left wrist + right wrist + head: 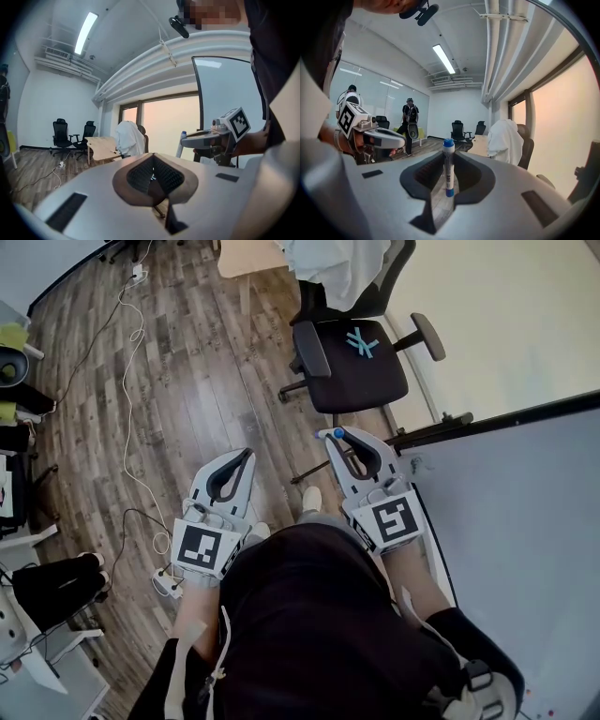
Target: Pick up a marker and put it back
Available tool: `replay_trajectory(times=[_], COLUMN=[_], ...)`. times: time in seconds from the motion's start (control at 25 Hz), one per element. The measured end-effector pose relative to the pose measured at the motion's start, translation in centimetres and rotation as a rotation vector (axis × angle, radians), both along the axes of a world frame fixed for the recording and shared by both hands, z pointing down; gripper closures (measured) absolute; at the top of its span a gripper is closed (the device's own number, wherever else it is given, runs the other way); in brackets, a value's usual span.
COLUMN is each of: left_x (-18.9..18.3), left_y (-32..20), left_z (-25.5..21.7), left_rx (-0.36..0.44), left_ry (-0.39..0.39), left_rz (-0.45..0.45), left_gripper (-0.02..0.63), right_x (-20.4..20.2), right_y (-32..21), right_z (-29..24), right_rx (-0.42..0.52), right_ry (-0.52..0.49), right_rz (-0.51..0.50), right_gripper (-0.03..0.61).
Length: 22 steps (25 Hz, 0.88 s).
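A white marker with a blue cap (448, 166) stands upright between the pads of my right gripper (449, 185), which is shut on it. In the head view only its blue cap (338, 433) shows at the tip of the right gripper (336, 437), held over the floor beside the whiteboard (525, 521). My left gripper (246, 456) hangs level with it to the left, jaws shut with nothing between them. From the left gripper view (153, 161), the right gripper (206, 138) and the marker (181, 143) are seen ahead.
A black office chair (356, 357) stands just beyond the grippers on the wooden floor. A white cable (131, 381) runs across the floor at left. A wooden desk (104, 143) with a white-draped chair (129, 137) stands farther off. People (410, 124) stand in the distance.
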State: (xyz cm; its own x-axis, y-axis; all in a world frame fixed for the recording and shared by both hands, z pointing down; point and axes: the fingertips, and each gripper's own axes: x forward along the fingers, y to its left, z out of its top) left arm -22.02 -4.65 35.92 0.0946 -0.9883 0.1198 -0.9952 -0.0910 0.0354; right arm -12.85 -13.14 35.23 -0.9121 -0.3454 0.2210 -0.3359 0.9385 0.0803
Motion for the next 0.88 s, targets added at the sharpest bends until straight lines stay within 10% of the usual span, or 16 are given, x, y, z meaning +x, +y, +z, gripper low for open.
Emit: replay_trajectory(times=[0.88], left_x=[1.1], left_y=[-1.4], left_z=[0.9], left_rx=[-0.019], left_ry=[0.015], left_rz=[0.029], left_gripper=[0.607], right_x=[1.3], right_y=[-1.6], right_z=[0.8], right_rx=[-0.009], right_ry=[0.01], right_rz=[0.031], right_gripper=[0.502])
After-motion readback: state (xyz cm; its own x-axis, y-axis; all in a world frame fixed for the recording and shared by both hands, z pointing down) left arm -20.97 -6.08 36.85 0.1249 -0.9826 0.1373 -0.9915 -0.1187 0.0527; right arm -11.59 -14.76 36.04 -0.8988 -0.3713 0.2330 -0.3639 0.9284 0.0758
